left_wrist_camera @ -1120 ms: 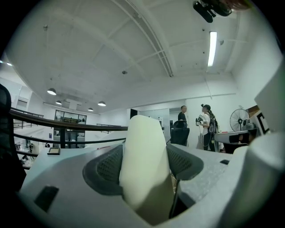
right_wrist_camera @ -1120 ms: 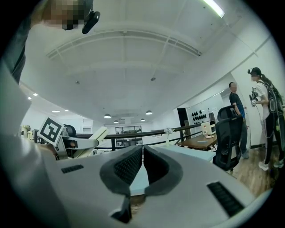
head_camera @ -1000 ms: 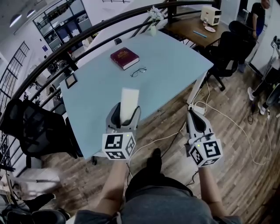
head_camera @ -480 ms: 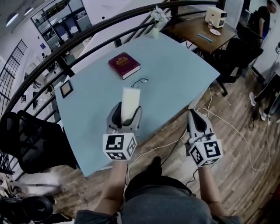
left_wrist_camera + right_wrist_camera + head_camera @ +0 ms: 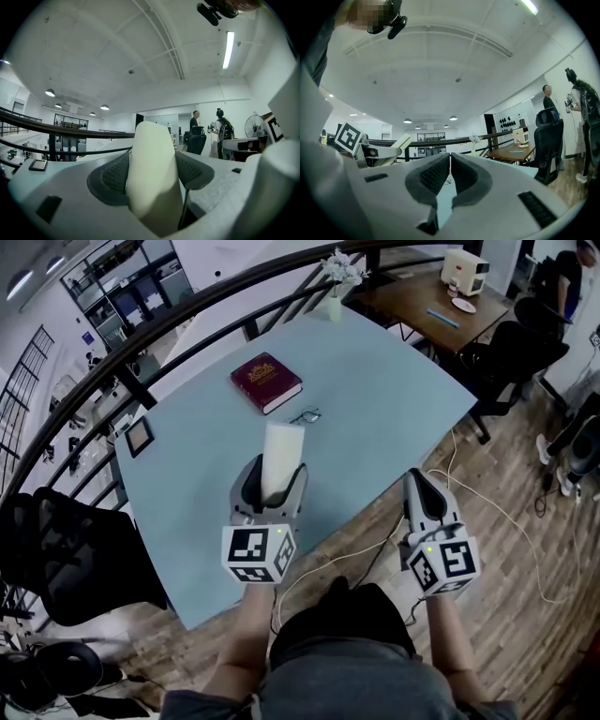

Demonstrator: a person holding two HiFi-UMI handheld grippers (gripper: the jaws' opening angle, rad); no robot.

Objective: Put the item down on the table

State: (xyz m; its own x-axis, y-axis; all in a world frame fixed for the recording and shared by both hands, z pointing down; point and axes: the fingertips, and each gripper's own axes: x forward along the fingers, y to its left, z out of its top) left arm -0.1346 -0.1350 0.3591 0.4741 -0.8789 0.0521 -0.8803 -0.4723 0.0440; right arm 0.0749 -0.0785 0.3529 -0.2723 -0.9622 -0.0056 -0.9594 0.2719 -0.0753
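One pale slab-like item [image 5: 283,442] stands upright in the left gripper [image 5: 274,476], well short of the red book [image 5: 266,382] on the person's side. It shows over the near part of the blue table [image 5: 394,390]; how high above it, cannot tell. The jaws are clamped on the item's lower part from both sides, and its rounded top sticks out free. Glasses [image 5: 305,416] lie just beside the book, between the book and the item. The right gripper [image 5: 424,498] hangs right of the book, nearer the person and past the table edge, with its jaws pressed together on nothing.

Handling, as a guess: the item looks light, matte and not slippery. It may be slightly soft, and the material is unclear. The low side grip suits it. Being tall and narrow, it could tip if set down on end, so it should go down flat-bottomed or be laid on its broad face, clear of the glasses.
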